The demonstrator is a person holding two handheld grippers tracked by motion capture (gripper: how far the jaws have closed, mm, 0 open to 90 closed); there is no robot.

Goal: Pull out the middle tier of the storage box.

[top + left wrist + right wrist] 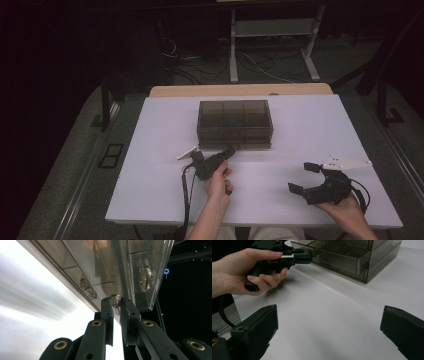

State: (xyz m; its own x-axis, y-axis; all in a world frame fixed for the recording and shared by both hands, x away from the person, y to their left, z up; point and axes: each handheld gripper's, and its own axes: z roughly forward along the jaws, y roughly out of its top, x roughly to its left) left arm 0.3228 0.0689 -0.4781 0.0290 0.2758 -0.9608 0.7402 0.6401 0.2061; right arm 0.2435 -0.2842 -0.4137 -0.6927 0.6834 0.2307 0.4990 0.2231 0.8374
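Note:
A smoky clear drawer box (235, 120) stands at the middle of the white table (150, 200). My left gripper (227, 151) reaches its front face and is shut on a small clear drawer knob (115, 300), which sits pinched between the two black pads. In the right gripper view the left gripper (308, 255) is at the drawer (337, 262), which stands out slightly from the box (382, 255). My right gripper (303, 177) lies in a hand at the table's front right, its jaws wide open with nothing between them (330, 315).
Another clear knob (86, 285) shows on the drawer front beside the held one. A wooden desk edge (240, 90) runs behind the white table. A metal stand (272, 45) and cables (200, 65) are on the floor beyond.

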